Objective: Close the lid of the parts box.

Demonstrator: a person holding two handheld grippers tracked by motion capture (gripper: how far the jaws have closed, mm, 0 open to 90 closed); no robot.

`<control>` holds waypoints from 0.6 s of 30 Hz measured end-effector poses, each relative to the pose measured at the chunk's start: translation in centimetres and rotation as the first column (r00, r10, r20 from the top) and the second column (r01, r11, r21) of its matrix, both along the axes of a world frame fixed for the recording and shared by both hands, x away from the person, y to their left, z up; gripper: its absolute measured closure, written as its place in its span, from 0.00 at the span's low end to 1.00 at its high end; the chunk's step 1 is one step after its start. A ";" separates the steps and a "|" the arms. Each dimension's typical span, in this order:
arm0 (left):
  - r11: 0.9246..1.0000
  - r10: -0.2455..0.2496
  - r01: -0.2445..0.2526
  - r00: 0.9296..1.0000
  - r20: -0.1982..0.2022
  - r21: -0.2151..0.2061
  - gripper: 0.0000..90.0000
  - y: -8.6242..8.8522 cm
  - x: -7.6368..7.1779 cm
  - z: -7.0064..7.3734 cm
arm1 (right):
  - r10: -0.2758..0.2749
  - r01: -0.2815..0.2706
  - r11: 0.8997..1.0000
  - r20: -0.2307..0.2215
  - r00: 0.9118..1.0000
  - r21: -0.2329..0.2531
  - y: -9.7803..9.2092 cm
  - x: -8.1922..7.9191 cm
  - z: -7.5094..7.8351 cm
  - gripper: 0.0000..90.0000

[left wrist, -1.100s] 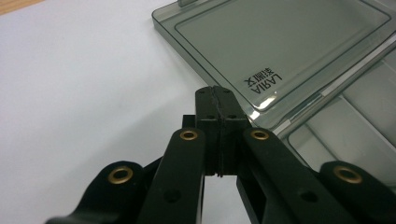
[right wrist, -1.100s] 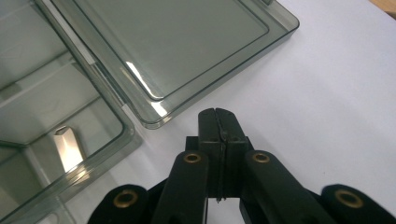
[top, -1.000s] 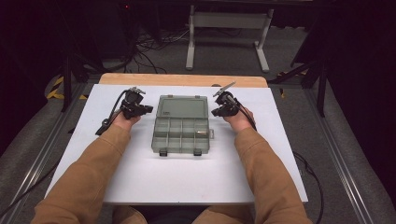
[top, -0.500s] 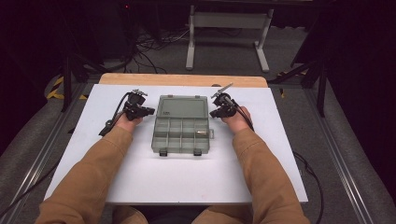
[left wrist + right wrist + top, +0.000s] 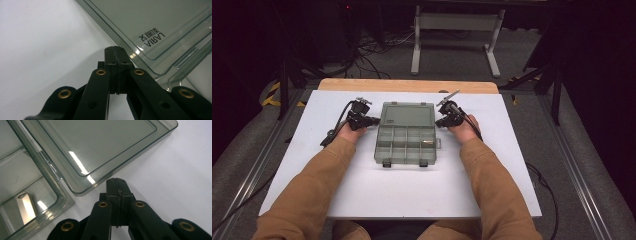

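Presently the plastic organiser box [image 5: 406,132] lies open at the middle of the white counter [image 5: 362,190], its lid [image 5: 408,114] folded flat on the far side and a small metal piece [image 5: 427,143] in one right-hand compartment. Left tongs [image 5: 373,120] sit just beside the lid's left edge, jaws pressed together and holding nothing. Right tongs [image 5: 439,121] sit just beside the lid's right edge, likewise pressed together and empty.
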State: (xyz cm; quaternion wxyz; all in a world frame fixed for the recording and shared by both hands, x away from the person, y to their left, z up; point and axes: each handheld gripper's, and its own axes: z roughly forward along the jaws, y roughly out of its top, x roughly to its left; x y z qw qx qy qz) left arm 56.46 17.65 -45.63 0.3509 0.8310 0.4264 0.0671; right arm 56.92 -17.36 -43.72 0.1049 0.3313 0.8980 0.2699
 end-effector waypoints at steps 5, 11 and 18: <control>1.000 0.000 0.000 1.000 -0.007 -0.007 1.00 0.0 0.0 0.0 | 0.004 -0.004 1.000 0.001 1.000 0.001 0.0 0.0 0.0 1.00; 1.000 0.003 -0.003 1.000 -0.009 -0.011 1.00 0.0 0.0 -0.1 | 0.002 -0.002 1.000 0.001 1.000 -0.003 0.1 0.0 0.0 1.00; 1.000 0.007 -0.007 1.000 -0.011 -0.006 1.00 -0.1 0.0 0.0 | -0.003 0.003 1.000 0.002 1.000 -0.005 0.2 0.0 0.0 1.00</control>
